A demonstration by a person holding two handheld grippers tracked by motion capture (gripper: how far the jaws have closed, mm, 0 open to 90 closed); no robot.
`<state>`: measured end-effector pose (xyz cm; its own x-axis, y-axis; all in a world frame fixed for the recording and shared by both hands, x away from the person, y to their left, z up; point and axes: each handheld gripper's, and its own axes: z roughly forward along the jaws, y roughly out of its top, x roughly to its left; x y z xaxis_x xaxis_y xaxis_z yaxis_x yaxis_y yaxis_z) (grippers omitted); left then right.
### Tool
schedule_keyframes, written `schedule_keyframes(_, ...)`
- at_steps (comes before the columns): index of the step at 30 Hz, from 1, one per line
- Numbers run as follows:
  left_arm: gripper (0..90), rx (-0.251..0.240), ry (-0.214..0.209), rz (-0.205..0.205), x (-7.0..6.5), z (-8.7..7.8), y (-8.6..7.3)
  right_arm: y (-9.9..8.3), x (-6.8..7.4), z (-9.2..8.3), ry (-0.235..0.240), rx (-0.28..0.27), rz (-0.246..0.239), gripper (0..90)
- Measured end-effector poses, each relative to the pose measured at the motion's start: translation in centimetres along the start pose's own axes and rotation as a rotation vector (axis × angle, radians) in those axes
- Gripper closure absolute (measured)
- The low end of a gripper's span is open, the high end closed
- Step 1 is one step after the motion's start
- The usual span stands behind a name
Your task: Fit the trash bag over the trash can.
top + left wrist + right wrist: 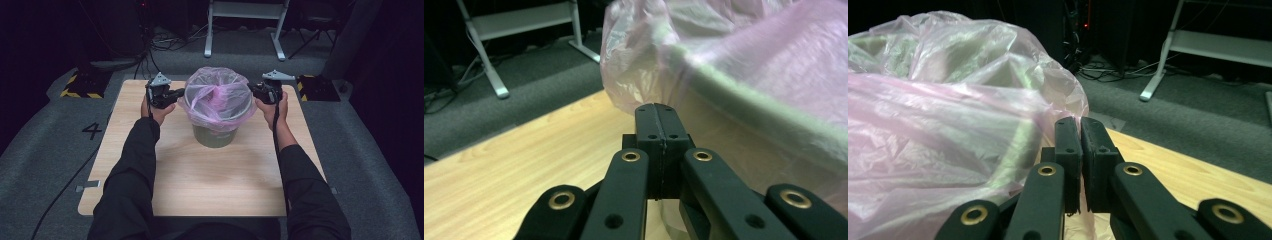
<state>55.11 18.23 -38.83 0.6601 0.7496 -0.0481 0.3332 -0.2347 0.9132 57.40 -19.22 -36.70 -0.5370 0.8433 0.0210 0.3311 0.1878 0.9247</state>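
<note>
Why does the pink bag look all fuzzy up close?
In the left gripper view the pink bag sits too near the lens, so it blurs; the right gripper view shows its crinkles sharper; in the high view the table is lit, the room behind dark.

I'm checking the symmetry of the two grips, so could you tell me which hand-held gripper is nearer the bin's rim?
Neither clearly: the left hand-held gripper is at the left edge of the bin's rim, the right hand-held gripper at its right edge, both against the pink bag.
</note>
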Motion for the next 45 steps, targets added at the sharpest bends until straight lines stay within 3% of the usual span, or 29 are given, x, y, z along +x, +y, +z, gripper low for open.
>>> schedule_keyframes(7,90.0,0.043,-0.012,-0.015,0.1,0.6,-1.6,-1.5,-0.8,0.7,0.026,0.053,0.045,87.3)
schedule_keyframes(13,90.0,0.055,-0.014,-0.008,0.2,0.0,-2.9,-2.6,-0.9,0.4,0.043,0.078,0.048,87.1)
schedule_keyframes(15,90.0,0.053,-0.001,0.001,0.2,-0.5,-3.2,-3.0,-1.0,0.3,0.045,0.085,0.044,85.5)
schedule_keyframes(18,88.9,0.013,0.009,0.003,0.3,-1.7,-3.4,-3.4,-1.2,-0.1,0.061,0.08,0.035,80.0)
schedule_keyframes(20,72.0,0.005,0.042,0.01,0.3,-2.6,-3.2,-3.3,-1.4,-0.6,0.047,0.076,0.026,70.2)
schedule_keyframes(23,61.1,-0.011,0.036,0.019,0.3,-3.6,-3.0,-3.1,-1.7,-1.5,0.071,0.059,0.009,56.6)
schedule_keyframes(25,46.6,-0.037,0.034,0.021,0.3,-5.2,-2.8,-2.8,-1.9,-2.3,0.077,0.057,-0.008,46.5)
schedule_keyframes(27,38.8,-0.038,0.055,0.031,0.1,-6.2,-2.7,-2.6,-2.0,-3.2,0.072,0.057,-0.026,41.5)
schedule_keyframes(29,31.7,-0.05,0.026,0.031,-0.1,-6.9,-2.8,-2.3,-2.2,-4.0,0.064,0.051,-0.046,37.8)
schedule_keyframes(32,29.3,-0.054,-0.049,0.078,-1.0,-7.6,-2.9,-2.0,-2.5,-5.5,0.103,0.028,-0.055,37.4)
schedule_keyframes(34,29.0,-0.029,-0.059,0.132,-2.1,-7.7,-2.9,-1.9,-2.2,-6.8,0.128,0.016,-0.106,37.3)
schedule_keyframes(36,29.0,0.005,-0.07,0.169,-3.0,-7.4,-2.9,-2.2,-1.6,-7.9,0.192,0.022,-0.168,36.8)
schedule_keyframes(39,29.3,0.039,-0.044,0.215,-3.9,-6.9,-2.7,-3.1,-0.1,-8.9,0.262,0.047,-0.251,32.5)
schedule_keyframes(44,31.6,0.028,-0.054,0.207,-3.8,-6.1,-2.6,-4.2,2.7,-9.3,0.323,0.071,-0.363,28.3)
schedule_keyframes(45,35.8,0.019,-0.06,0.207,-3.8,-6.0,-2.6,-4.3,3.1,-9.2,0.327,0.074,-0.373,28.5)
